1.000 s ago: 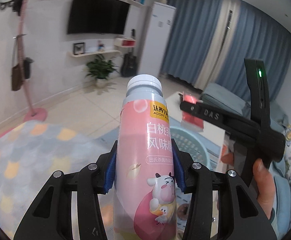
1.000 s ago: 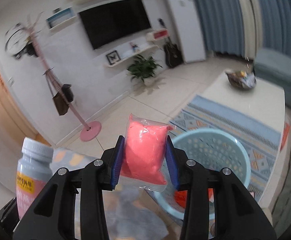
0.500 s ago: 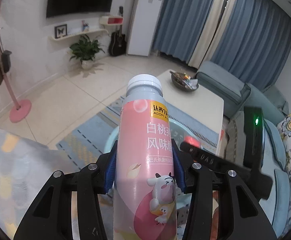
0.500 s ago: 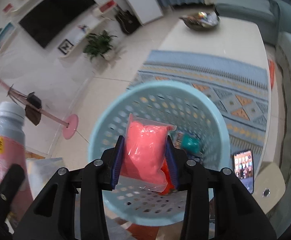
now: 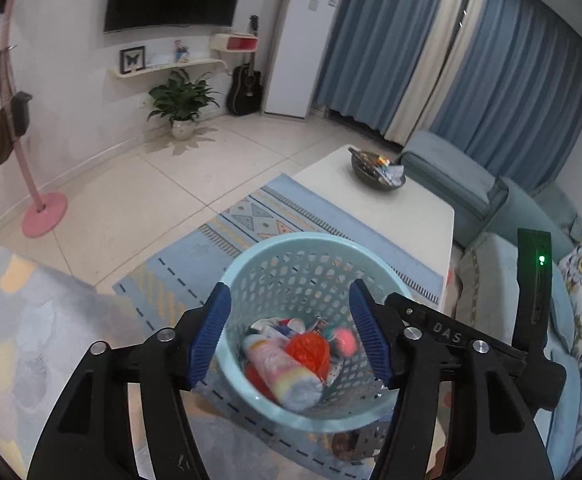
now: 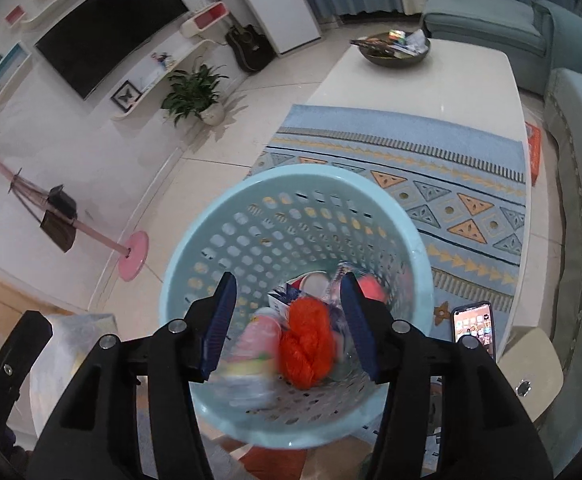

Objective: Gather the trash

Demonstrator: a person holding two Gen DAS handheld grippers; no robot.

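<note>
Both grippers are hanging right over the light blue mesh basket (image 5: 235, 280) and neither one has anything in it. The left gripper (image 5: 291, 336) has its blue pads (image 5: 211, 336) spread apart with the jaws opening, nothing between them but a view down into the basket. Same story for the right gripper (image 6: 289, 320): jaws opening, pads clear of everything, just air between them.

All the trash is down in the basket. In the left wrist view there's a pink bottle (image 5: 279, 372) lying on its side at the bottom, an orange-red mesh bundle (image 5: 309, 354) just beside it, and a pink packet (image 5: 345, 340) against the far side. Some white and blue wrappers are tucked behind them, too jumbled to tell apart. The right wrist view shows the same pile, but the bottle (image 6: 259, 340) is blurred there.

The basket sits on the patterned blue rug (image 6: 431, 168). Beyond it the white desk (image 5: 391, 216) carries a dark bowl (image 5: 375, 168) full of small bits. A phone (image 6: 474, 330) with its screen lit lies near the basket on the right.
</note>
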